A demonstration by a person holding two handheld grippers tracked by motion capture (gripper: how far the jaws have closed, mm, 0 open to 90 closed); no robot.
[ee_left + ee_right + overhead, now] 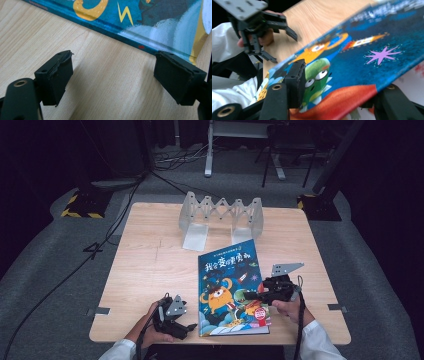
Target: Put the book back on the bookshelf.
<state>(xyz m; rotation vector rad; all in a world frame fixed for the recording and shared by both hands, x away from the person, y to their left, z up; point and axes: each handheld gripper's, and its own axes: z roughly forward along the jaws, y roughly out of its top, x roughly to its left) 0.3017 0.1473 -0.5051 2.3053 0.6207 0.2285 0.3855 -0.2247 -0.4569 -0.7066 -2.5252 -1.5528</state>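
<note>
The step in hand looks like opening the picture book (232, 292): the right claw (251, 295) comes in over the book's right side and has the front cover between its jaws. In the right gripper view the cover (367, 57) is lifted off the white page beneath, one jaw on top of it and the other under it, so I judge the claw clenched on the cover's edge, though whether the pads press hard I cannot tell.

The left claw (186, 326) rests released on the bench (150, 265), just beside the book's near left corner; in the left gripper view its jaws stand wide apart with bare wood between them and the book's spine edge (120, 33) just ahead.

The book lies flat at the near middle of the bench, its long axis running away from the person with a slight lean to the right, title end far, spine on the left. Beyond it stands a grey folding rack (221, 217).

The next move calls for swinging the cover up and over toward the spine, while the left claw likely steadies the book so it does not slide.
</note>
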